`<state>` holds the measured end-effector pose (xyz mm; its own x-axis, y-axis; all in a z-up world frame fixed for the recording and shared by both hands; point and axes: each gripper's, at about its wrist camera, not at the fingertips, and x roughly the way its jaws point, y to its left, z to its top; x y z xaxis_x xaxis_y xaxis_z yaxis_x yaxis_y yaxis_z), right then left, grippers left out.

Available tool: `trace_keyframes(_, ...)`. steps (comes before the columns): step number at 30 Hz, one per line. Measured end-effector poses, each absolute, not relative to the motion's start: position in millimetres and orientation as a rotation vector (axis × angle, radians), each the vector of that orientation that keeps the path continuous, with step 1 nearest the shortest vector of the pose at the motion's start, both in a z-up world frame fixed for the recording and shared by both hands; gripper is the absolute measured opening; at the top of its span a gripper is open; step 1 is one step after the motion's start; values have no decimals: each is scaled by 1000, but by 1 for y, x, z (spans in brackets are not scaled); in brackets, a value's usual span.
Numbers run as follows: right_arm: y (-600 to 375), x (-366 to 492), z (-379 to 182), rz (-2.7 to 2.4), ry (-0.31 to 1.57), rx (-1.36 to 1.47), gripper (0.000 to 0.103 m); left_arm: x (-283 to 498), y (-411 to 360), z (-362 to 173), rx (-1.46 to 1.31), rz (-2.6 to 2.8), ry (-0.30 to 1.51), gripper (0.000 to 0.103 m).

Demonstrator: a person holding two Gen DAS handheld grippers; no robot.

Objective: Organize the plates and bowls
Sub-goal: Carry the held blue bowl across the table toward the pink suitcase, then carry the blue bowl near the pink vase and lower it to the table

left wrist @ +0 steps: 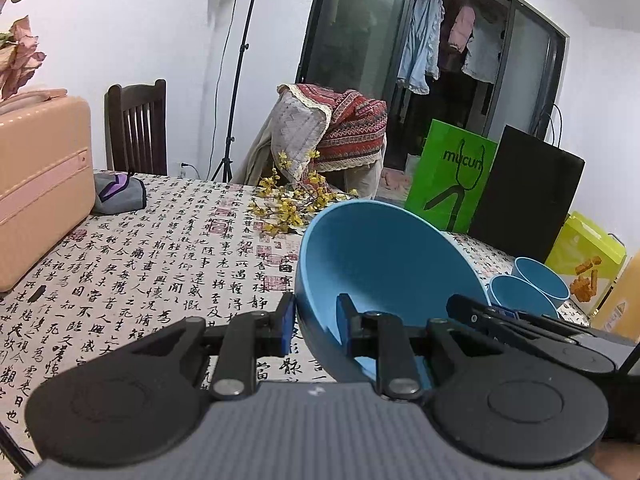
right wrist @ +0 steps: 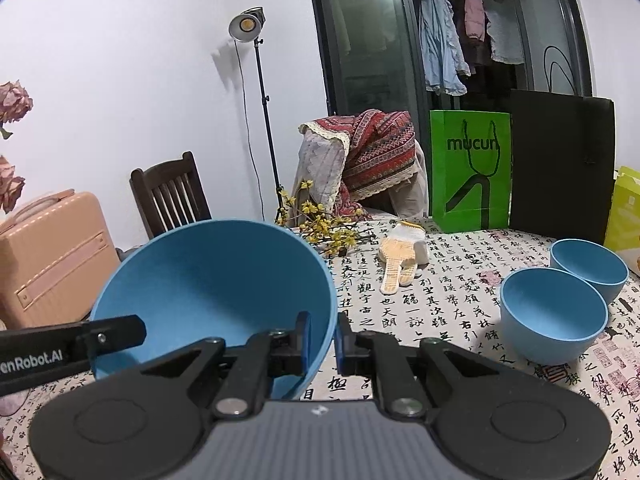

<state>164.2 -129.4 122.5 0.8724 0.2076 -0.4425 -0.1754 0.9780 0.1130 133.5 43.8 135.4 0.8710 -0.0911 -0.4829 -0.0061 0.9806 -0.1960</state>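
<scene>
A large blue bowl (left wrist: 384, 264) is held tilted above the table by both grippers. My left gripper (left wrist: 316, 320) is shut on its left rim, one pad outside the wall and one inside. My right gripper (right wrist: 323, 338) is shut on the right rim of the same large blue bowl (right wrist: 208, 280) in the same way. The other gripper's fingers reach in at the opposite rim in each wrist view. Two small blue bowls stand side by side on the table to the right, the nearer one (right wrist: 554, 316) and the farther one (right wrist: 588, 268).
The table wears a calligraphy-print cloth (right wrist: 440, 304). On it lie yellow flower sprigs (right wrist: 328, 228), a glove (right wrist: 400, 260), a grey pouch (left wrist: 120, 192) and a peach suitcase (left wrist: 40, 188). A green bag (right wrist: 470, 168) and a black bag (right wrist: 560, 164) stand at the back; an orange bottle (left wrist: 620, 300) stands far right.
</scene>
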Motion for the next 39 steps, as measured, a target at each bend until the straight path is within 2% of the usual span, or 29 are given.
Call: trace_keyframes(39,-85,162,110,251,501,46,12,115,84,130,-244,1,507,22)
